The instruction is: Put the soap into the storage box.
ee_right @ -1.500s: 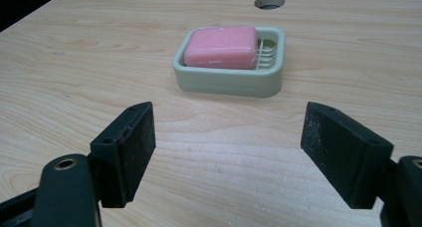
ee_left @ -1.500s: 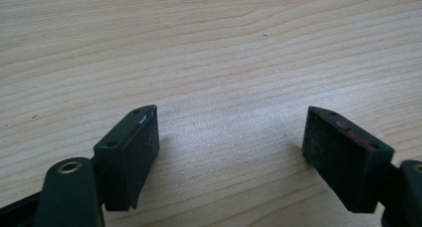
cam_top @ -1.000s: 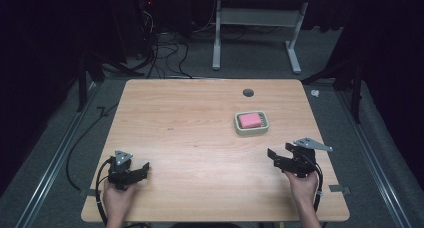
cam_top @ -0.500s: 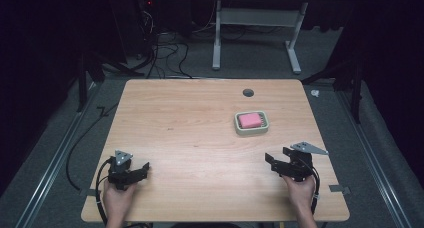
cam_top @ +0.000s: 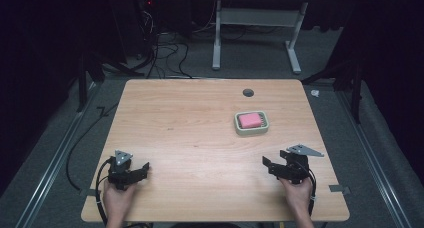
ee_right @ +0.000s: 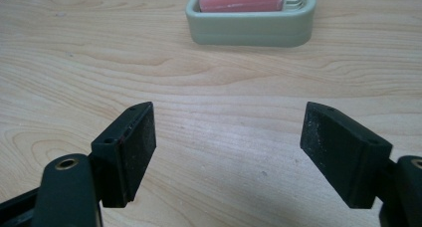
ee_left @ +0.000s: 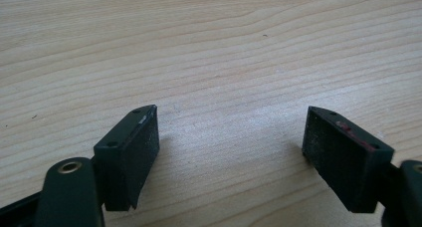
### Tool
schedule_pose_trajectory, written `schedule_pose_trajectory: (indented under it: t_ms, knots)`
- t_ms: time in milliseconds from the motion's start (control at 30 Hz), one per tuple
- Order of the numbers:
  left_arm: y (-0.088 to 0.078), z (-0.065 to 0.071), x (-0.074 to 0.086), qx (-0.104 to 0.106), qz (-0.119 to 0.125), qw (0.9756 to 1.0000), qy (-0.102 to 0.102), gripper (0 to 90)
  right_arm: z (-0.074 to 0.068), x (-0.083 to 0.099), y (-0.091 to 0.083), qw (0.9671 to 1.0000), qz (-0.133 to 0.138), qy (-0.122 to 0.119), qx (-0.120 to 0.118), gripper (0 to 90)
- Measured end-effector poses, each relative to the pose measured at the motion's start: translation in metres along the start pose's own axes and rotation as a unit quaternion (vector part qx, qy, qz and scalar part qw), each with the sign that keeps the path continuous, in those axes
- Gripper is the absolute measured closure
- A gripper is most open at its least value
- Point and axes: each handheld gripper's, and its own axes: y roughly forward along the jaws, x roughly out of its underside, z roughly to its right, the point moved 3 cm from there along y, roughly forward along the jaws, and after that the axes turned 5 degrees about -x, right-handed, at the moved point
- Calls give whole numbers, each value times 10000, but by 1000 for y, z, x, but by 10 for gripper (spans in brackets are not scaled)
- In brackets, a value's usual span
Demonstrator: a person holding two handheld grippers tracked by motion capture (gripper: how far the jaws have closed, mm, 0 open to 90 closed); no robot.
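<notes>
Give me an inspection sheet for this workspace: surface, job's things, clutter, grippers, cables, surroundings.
Surface: light wood table, with a dark round hole near the far edge.
Job's things: pale green soap dish holding a pink soap bar, on the right half of the table.
Clutter: nothing seen on the table.
Grippers: left gripper open, empty, low over bare wood at the near left; right gripper open, empty, at the near right, facing the dish.
Cables: a black cable loops from the left gripper; a tangle lies on the floor behind.
Surroundings: grey carpet, white table legs beyond, dark room.
</notes>
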Motion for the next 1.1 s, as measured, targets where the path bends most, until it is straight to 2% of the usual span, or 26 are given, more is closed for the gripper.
schedule_pose_trajectory:
  t_ms: [1100]
  knots:
    - [0,0,0,1,0,10000,-3,229,-6,18,16,9984,-460,-259,192,247]
